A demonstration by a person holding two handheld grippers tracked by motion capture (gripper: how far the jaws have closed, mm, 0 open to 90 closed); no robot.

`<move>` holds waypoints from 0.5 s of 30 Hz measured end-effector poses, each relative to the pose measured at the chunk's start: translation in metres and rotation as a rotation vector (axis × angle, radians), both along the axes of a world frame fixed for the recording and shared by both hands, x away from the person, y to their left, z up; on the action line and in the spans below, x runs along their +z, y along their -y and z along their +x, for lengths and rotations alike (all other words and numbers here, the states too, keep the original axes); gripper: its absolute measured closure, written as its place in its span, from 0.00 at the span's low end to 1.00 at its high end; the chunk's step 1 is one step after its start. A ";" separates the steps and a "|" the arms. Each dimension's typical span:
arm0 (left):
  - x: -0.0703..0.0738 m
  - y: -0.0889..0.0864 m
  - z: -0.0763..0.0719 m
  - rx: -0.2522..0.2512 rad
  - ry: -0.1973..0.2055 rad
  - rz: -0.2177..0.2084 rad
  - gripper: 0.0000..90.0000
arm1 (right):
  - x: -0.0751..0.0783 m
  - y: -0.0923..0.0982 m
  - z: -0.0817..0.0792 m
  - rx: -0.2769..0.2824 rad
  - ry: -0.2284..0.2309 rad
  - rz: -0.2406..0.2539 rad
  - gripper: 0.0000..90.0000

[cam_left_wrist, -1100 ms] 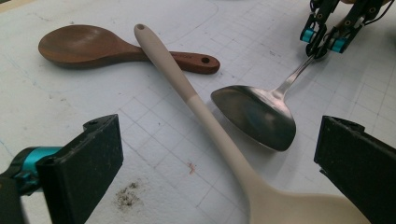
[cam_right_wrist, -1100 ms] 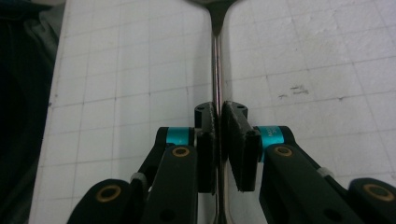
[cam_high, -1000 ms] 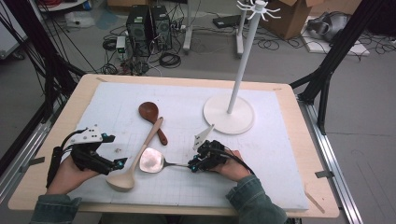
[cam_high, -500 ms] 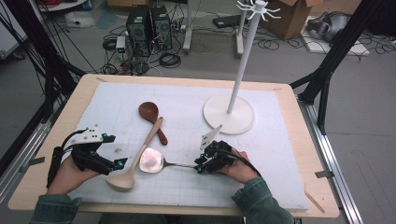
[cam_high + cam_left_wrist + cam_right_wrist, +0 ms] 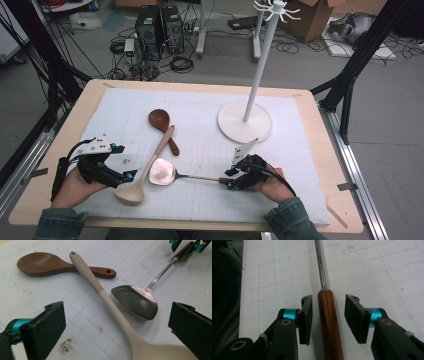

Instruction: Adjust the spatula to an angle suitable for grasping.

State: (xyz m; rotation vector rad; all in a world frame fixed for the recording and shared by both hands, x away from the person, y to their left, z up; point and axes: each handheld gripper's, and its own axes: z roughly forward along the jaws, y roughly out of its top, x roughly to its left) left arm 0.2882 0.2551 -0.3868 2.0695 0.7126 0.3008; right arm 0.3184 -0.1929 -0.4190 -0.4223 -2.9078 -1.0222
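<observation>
The right gripper (image 5: 328,317), its fingers just parting, straddles without touching the glossy wooden handle of the steel spatula (image 5: 162,171), beside the pale spoon (image 5: 145,172) on the gridded white counter (image 5: 300,195); left gripper (image 5: 112,330) gapes empty.

On the worktop (image 5: 60,200) I see three utensils left of centre. The wooden spoon (image 5: 162,125) lies farthest back; the long spatula (image 5: 150,167) crosses over its handle, its bowl near the front edge. The metal ladle (image 5: 167,172) lies just right of that, handle running right. The stand (image 5: 245,122) sits right of centre, toward the back.
</observation>
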 end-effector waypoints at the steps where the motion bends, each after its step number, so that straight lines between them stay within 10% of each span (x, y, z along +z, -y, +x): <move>1: 0.000 0.000 0.000 0.000 0.000 0.000 0.02 | 0.000 0.003 -0.001 -0.004 0.003 -0.001 0.63; 15: -0.001 0.005 0.001 -0.011 -0.004 -0.001 0.02 | -0.010 0.016 -0.005 0.010 0.043 -0.042 0.77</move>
